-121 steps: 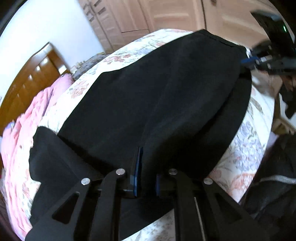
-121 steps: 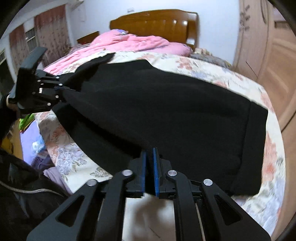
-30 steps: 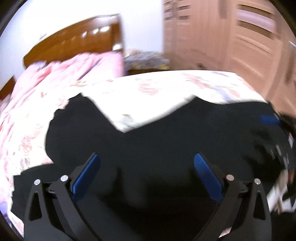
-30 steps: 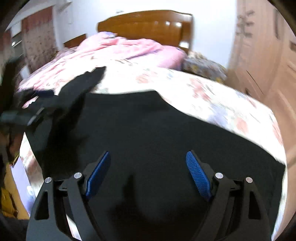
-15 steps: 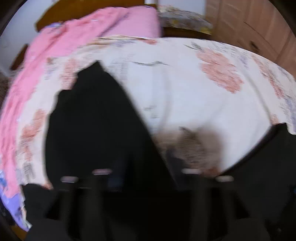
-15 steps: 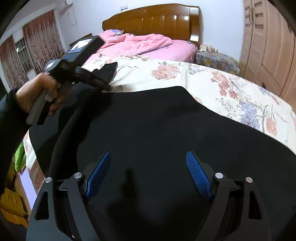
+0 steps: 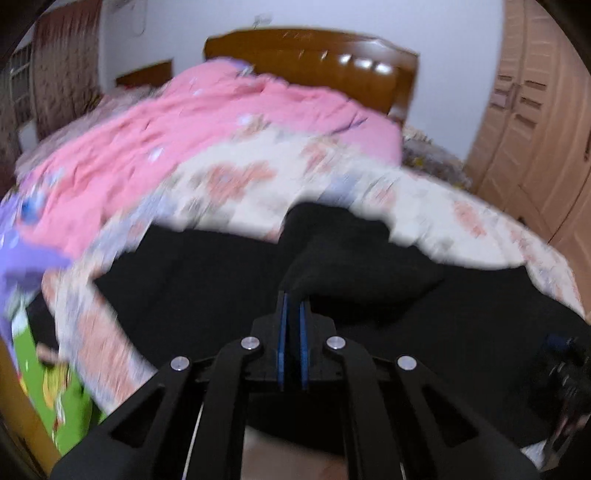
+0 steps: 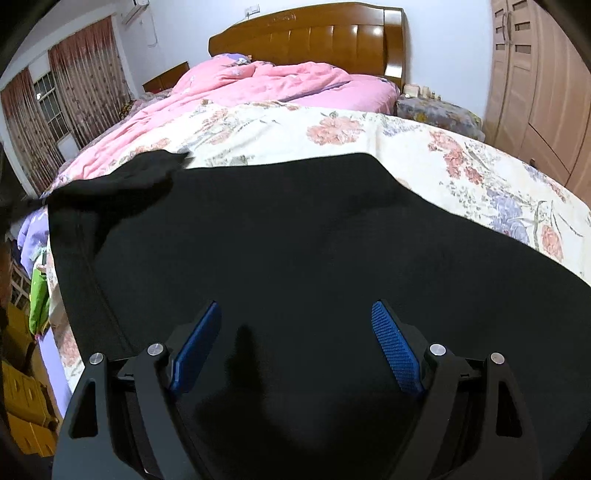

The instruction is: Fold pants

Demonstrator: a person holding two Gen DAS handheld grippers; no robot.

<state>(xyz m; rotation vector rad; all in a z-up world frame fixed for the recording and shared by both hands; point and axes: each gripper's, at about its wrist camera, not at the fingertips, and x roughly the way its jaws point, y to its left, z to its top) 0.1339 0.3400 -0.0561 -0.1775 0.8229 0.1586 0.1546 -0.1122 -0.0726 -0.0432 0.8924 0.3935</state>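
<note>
Black pants [image 8: 295,229] lie spread across the near end of the floral bedsheet [image 8: 461,162]. My left gripper [image 7: 291,299] is shut on a bunch of the black pants [image 7: 332,258], and the cloth rises in a fold from its tips; this view is motion-blurred. In the right wrist view a leg end [image 8: 147,173] is drawn out towards the left edge. My right gripper [image 8: 295,306] hovers open just above the pants, with its blue pads [image 8: 395,347] wide apart and nothing pinched. It also shows as a dark blur, the right gripper [image 7: 565,365], low on the right in the left wrist view.
A pink quilt [image 8: 258,85] covers the far half of the bed below a wooden headboard [image 8: 314,33]. Wardrobe doors [image 8: 535,74] stand at the right. Green and yellow things [image 8: 37,295] sit beside the bed on the left. Curtains [image 8: 81,81] hang at the far left.
The left gripper went from wide open to shut, swept across the bed, and now has black cloth in its jaws. The right gripper stayed open and sank slightly towards the pants.
</note>
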